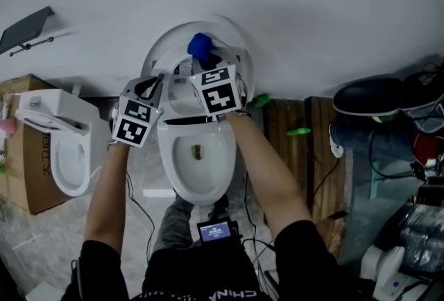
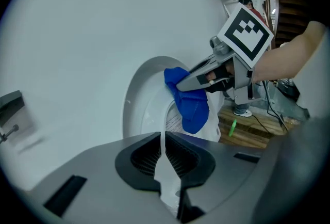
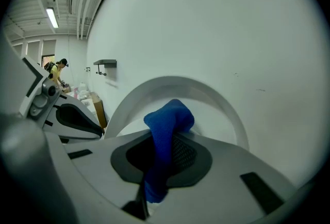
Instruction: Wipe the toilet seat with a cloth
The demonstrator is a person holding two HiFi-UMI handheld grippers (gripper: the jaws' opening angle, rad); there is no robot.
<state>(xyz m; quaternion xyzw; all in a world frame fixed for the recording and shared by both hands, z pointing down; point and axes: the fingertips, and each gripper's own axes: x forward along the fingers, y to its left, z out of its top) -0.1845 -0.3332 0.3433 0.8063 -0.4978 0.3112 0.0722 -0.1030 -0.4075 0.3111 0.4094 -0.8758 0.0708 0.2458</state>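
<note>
**While the cloth hangs at the raised lid, one gripper holds it and the other is empty**

As the head view shows, the toilet (image 1: 173, 171) stands against a white wall (image 1: 312, 8), and its lid (image 1: 157, 50) is raised against this wall. The right hand-held gripper (image 1: 208, 58) reaches over the bowl toward the lid. Its jaws are closed on a blue cloth (image 1: 200, 45). In the right gripper view the cloth (image 3: 165, 130) is pinched between the ribbed pads of this hand-held gripper (image 3: 160, 162); one bunched end stands up above the jaws and the other end hangs below them. The cloth is in front of the inner face of the lid (image 3: 227, 104), at its upper part. Whether it touches the lid I cannot tell.

The left hand-held gripper (image 1: 158, 79) is just beside the left edge of the lid. In the left gripper view its jaws (image 2: 162, 153) are closed almost fully, with only a thin slit between the pads and nothing in it. From there the cloth (image 2: 192, 107) hangs down from the right hand-held gripper (image 2: 181, 83).

A second toilet (image 1: 62, 147) stands at the left, beside a cardboard box (image 1: 28, 175).
</note>
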